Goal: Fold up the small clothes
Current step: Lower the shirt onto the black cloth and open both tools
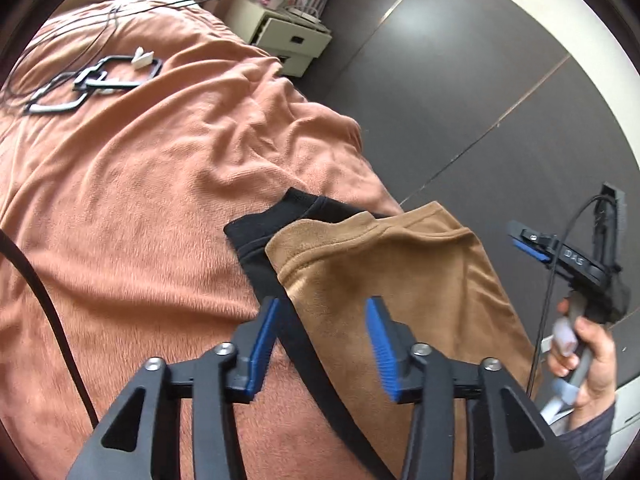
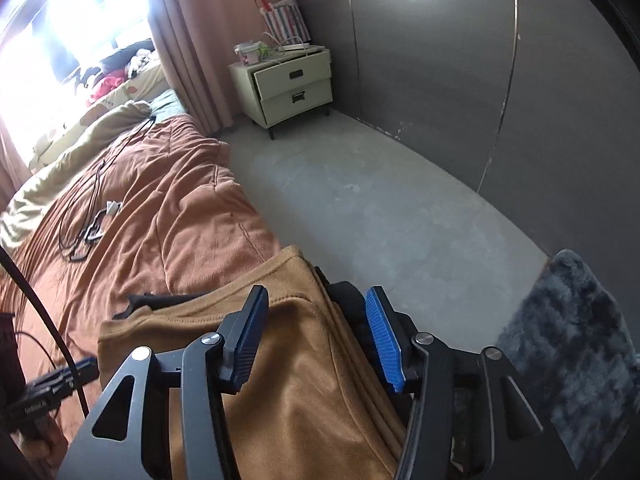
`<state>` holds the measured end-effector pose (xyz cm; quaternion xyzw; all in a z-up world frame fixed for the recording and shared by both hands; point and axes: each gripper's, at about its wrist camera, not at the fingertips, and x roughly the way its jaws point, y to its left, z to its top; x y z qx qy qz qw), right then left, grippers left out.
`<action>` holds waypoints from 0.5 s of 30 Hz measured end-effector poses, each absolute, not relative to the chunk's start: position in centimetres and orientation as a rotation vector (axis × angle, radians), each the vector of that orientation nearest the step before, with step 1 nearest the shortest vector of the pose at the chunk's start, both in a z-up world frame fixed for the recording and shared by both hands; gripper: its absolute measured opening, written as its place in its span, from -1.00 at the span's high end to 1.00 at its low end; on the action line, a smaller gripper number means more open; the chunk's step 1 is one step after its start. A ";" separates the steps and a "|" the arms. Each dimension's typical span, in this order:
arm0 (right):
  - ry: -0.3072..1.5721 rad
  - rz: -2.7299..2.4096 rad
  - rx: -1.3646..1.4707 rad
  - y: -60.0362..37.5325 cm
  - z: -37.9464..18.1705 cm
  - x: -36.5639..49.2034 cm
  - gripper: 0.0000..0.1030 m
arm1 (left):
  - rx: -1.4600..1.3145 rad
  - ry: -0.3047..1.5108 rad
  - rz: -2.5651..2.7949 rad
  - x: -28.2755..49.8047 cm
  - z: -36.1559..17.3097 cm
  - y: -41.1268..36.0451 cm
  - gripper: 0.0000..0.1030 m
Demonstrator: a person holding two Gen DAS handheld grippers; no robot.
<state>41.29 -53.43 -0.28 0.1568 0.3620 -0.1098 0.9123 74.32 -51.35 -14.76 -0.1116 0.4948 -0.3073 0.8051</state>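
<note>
Seen from the left wrist, the tan fleece garment [image 1: 400, 280] lies on the bed [image 1: 140, 200] over a black garment [image 1: 256, 240], at the bed's four-o'clock edge; the left tool [image 1: 324, 344] hovers released above its near hem. From the right wrist, the right tool [image 2: 316, 336] gapes empty over the same soft, light, limp cloth, best pinched at a hemmed corner.

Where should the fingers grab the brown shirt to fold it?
Probably the brown shirt's far hemmed edge, where it lies on the black garment. Come from above with open fingers: that edge curls up slightly, the rest lies flat on the bed blanket.
</note>
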 end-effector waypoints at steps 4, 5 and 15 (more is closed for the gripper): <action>0.866 -0.141 0.307 -52.3 -0.5 40.6 0.15 | -0.204 1.063 -0.629 75.3 -15.1 -52.0 0.07; 0.890 -0.130 0.293 -51.8 -0.7 40.8 0.33 | -0.201 1.066 -0.621 75.6 -15.4 -52.1 0.07; 1.005 -0.222 0.212 -51.8 -1.8 44.8 0.66 | -0.188 1.126 -0.545 77.5 -18.9 -52.0 0.08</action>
